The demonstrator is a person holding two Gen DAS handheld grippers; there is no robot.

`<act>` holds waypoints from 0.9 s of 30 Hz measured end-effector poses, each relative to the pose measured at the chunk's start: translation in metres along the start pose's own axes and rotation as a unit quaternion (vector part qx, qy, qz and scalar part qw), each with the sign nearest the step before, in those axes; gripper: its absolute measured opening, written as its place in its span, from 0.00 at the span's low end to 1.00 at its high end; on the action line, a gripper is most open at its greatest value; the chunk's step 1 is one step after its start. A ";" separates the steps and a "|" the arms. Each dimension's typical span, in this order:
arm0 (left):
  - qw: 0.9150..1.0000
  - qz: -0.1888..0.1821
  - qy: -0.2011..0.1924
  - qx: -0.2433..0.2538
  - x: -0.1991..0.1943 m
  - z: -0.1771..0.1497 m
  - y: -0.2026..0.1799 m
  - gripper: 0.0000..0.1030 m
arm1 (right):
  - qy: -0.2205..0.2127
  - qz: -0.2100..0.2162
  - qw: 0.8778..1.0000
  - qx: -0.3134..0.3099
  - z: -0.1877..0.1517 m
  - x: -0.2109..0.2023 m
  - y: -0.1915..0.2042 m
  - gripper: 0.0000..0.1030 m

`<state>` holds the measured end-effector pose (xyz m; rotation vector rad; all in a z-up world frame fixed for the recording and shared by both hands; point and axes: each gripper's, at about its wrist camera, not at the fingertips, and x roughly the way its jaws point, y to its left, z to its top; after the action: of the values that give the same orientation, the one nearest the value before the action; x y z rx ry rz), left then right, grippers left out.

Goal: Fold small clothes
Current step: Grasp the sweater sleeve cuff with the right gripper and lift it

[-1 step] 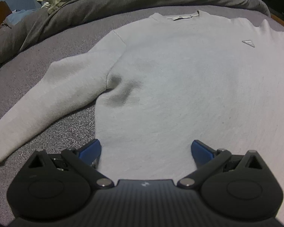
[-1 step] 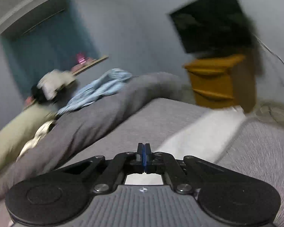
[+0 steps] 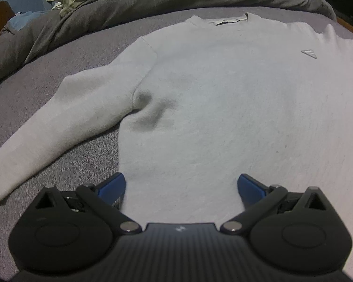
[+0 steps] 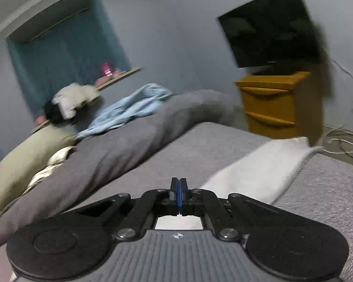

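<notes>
A pale grey sweater lies flat, front up, on the grey bed cover, with its collar at the far side. One sleeve stretches out to the lower left. My left gripper is open, its blue fingers wide apart over the sweater's near hem, the left one at the side edge. In the right wrist view my right gripper is shut with its blue pads together and nothing visible between them. The sweater's other sleeve runs from under it toward the far right.
A rolled dark grey duvet runs along the far side of the bed, with an olive pillow and a light blue garment behind it. A yellow nightstand under a dark screen stands past the bed's edge, cables beside it.
</notes>
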<state>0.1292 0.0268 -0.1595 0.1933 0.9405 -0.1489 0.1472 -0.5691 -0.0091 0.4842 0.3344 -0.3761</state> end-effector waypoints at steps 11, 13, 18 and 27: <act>1.000 -0.010 -0.022 -0.020 -0.007 -0.031 0.007 1.00 | 0.055 -0.016 0.993 0.104 -0.013 -0.007 -0.027 0.45; 1.000 -0.013 -0.022 -0.017 -0.005 -0.031 0.007 1.00 | 0.069 -0.031 0.990 0.121 -0.025 0.010 -0.041 0.45; 1.000 -0.019 -0.012 -0.018 0.002 -0.026 0.008 1.00 | 0.091 -0.086 0.981 0.151 -0.055 0.044 -0.084 0.45; 0.999 -0.036 -0.007 -0.028 0.011 -0.020 0.013 1.00 | 0.052 -0.092 0.973 0.207 -0.056 0.097 -0.123 0.07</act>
<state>0.1227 0.0435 -0.1786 0.1070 0.9378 -0.1910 0.1679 -0.6672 -0.1410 0.8882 0.4065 -0.6076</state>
